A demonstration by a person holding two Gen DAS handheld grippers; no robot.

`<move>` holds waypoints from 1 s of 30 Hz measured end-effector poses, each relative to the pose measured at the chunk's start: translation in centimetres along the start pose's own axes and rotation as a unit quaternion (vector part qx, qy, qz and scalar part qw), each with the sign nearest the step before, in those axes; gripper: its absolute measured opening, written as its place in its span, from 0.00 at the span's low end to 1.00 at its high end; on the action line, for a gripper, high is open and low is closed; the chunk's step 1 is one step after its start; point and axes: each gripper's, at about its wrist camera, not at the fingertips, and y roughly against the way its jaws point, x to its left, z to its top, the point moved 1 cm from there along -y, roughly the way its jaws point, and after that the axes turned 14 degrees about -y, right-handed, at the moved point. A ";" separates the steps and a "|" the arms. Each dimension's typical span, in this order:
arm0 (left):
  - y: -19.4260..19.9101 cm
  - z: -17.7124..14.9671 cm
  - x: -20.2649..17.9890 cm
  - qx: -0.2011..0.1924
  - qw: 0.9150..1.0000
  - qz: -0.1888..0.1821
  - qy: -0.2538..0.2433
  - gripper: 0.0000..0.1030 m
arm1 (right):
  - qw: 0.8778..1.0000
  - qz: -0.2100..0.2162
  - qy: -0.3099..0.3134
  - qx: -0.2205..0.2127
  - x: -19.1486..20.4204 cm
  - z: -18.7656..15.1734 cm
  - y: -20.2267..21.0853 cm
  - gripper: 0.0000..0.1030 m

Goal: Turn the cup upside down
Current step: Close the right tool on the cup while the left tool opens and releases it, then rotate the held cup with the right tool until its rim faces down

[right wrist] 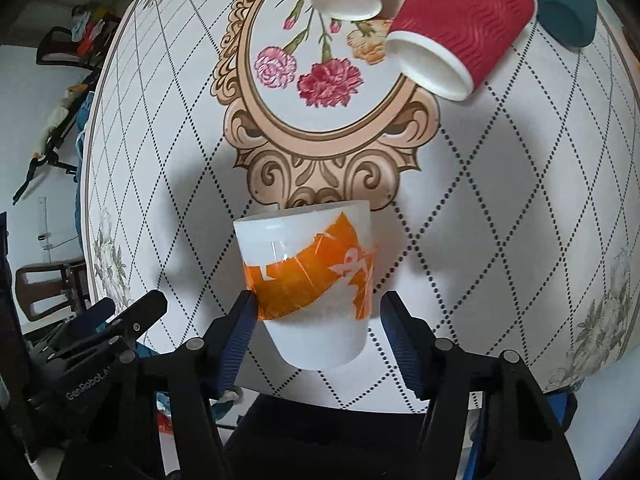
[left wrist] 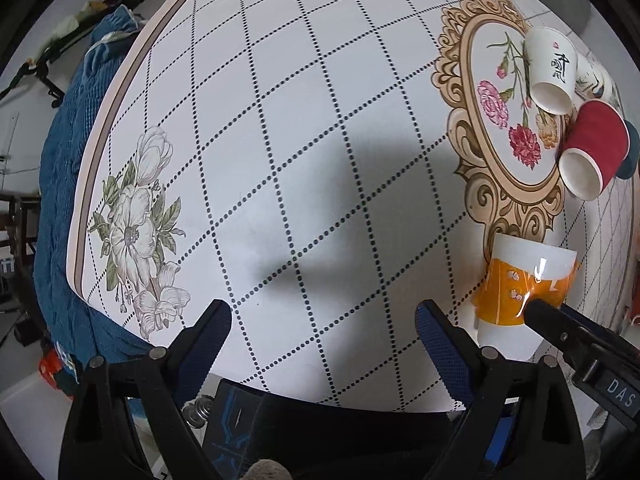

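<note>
From your left wrist camera, your left gripper stands wide apart with nothing between its fingers, over the patterned tablecloth. At about 4 o'clock in that view the white cup with the orange band stands on the cloth, wide end up, and one finger of your right gripper lies against its orange band. At 2 o'clock a white paper cup with black lettering and a red ribbed paper cup both lie on their sides, mouths toward you, near each other beside the ornate flower frame. From your right wrist camera, the orange-banded cup sits dead centre, tilted slightly, between your right gripper's fingers; the left finger touches the band, the right one is just beside the cup, so you have no closed grip. At 1 o'clock lies the red cup, at 12 the white one, and a dark teal object at 2 o'clock.
</note>
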 end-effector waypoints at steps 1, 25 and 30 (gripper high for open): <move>-0.1 0.0 0.1 -0.001 1.000 0.000 0.001 0.91 | 1.000 -0.001 0.002 0.001 0.2 0.0 -0.1 0.62; -1.6 -0.1 1.1 -0.007 0.999 0.044 -0.016 0.98 | 0.637 -0.339 0.675 -0.155 5.3 -8.8 3.3 0.88; -2.7 0.1 0.6 -0.004 0.998 0.054 -0.036 0.99 | 0.422 -0.382 0.813 -0.121 3.4 -12.5 -0.7 0.88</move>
